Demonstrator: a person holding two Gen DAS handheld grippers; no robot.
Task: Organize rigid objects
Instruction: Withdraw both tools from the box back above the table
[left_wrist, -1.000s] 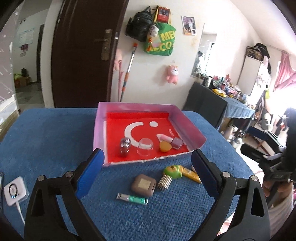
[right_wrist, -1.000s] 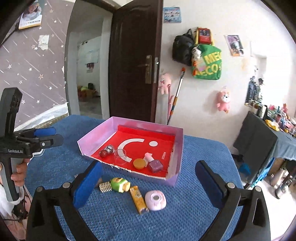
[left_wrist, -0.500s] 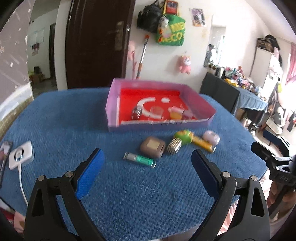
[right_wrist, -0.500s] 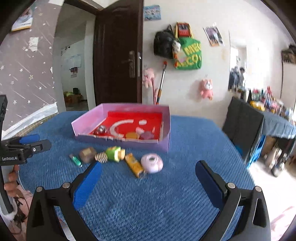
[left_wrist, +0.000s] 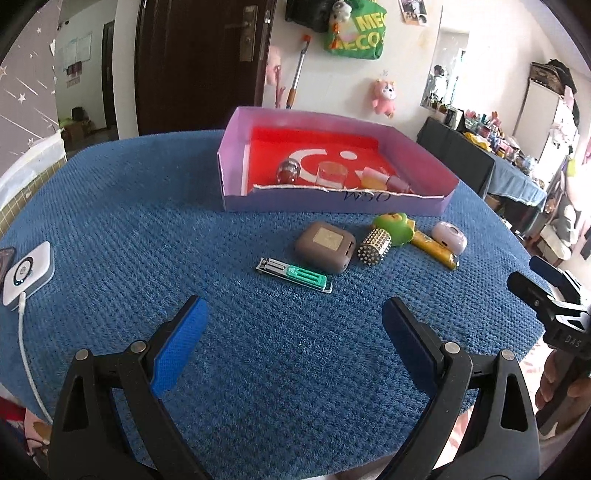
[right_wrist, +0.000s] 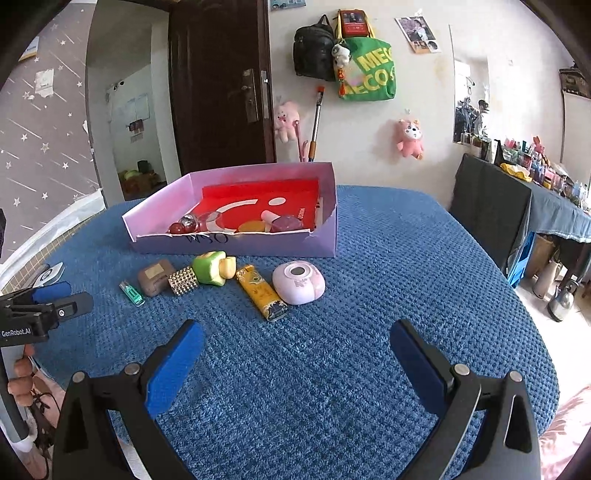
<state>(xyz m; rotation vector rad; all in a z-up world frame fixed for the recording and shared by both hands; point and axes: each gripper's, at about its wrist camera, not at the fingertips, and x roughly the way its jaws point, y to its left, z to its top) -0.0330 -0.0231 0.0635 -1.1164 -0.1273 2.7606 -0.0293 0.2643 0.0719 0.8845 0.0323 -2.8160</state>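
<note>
A purple box (left_wrist: 236, 162) (right_wrist: 328, 206) with a red floor holds several small items at the far side of the blue table. In front of it lie a green nail clipper (left_wrist: 293, 274) (right_wrist: 132, 293), a brown square case (left_wrist: 325, 246) (right_wrist: 155, 277), a studded green toy (left_wrist: 388, 236) (right_wrist: 207, 271), a yellow lighter (left_wrist: 436, 251) (right_wrist: 262, 293) and a pink round case (left_wrist: 448, 236) (right_wrist: 299, 282). My left gripper (left_wrist: 291, 339) is open, short of the clipper. My right gripper (right_wrist: 295, 362) is open, short of the lighter and pink case.
A white device with a cable (left_wrist: 26, 273) lies at the table's left edge. A dark cloth-covered table (right_wrist: 517, 210) with clutter stands to the right. A door (right_wrist: 221, 81) and hung bags are behind the box.
Both grippers have pulled back from the box toward the near table edge and lowered; the loose items now lie farther ahead. Both stay open.
</note>
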